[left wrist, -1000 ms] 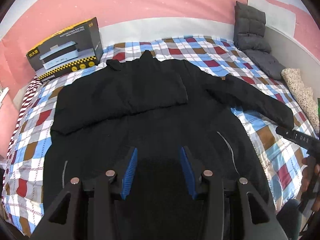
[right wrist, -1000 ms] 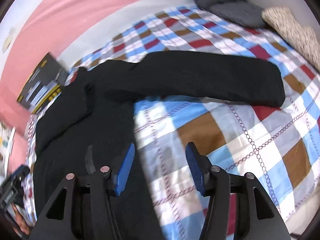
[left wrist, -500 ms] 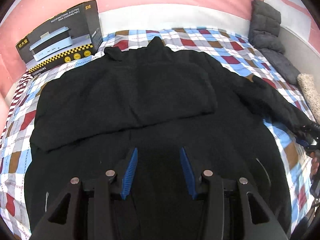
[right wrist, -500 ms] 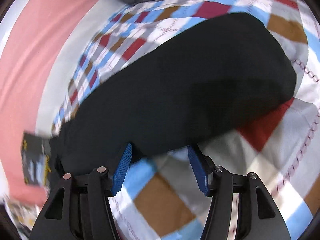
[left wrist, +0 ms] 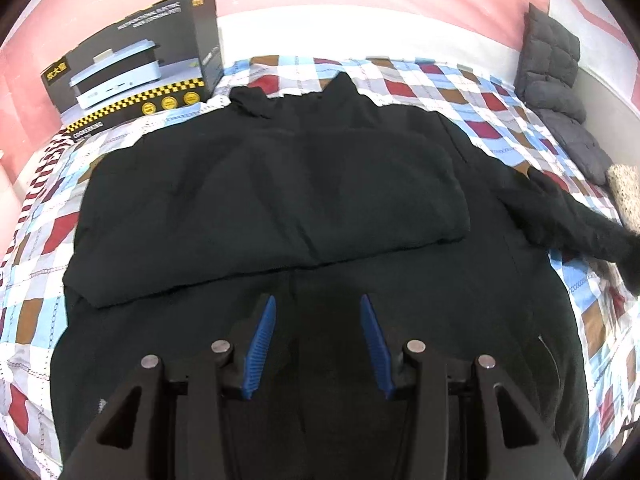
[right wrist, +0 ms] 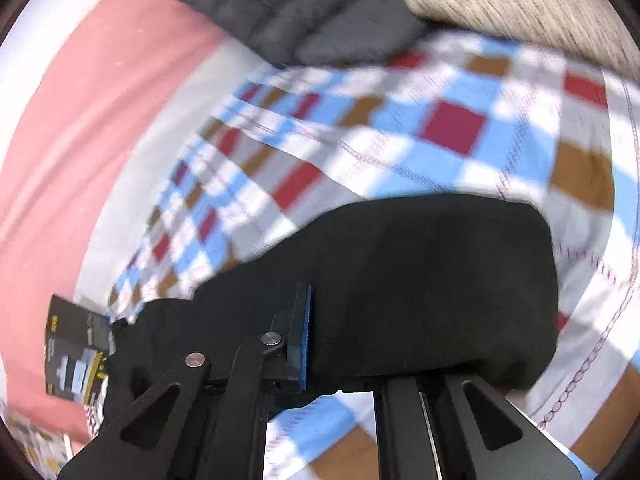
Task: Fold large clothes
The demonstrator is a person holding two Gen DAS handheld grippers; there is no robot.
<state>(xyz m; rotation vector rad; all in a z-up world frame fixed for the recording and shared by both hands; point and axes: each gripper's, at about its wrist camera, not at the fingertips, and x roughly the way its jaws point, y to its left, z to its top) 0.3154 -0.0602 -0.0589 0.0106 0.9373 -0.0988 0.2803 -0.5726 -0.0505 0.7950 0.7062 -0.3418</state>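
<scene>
A black jacket lies flat on the checked bedsheet, collar at the far side, one sleeve folded across its chest. My left gripper hovers open over the jacket's lower body, with nothing between its blue pads. The other sleeve stretches out to the right edge of the left wrist view. In the right wrist view that sleeve runs through my right gripper, which is shut on it near the cuff end. One blue pad shows; the other finger is hidden under the cloth.
A dark appliance box stands at the bed's far left corner against the pink wall. Grey cushions and a beige knitted item lie along the right side of the bed. Bare checked sheet lies beyond the sleeve.
My right gripper swung over the outstretched sleeve and closed on it. My left gripper moved forward and lower over the jacket, still open.
</scene>
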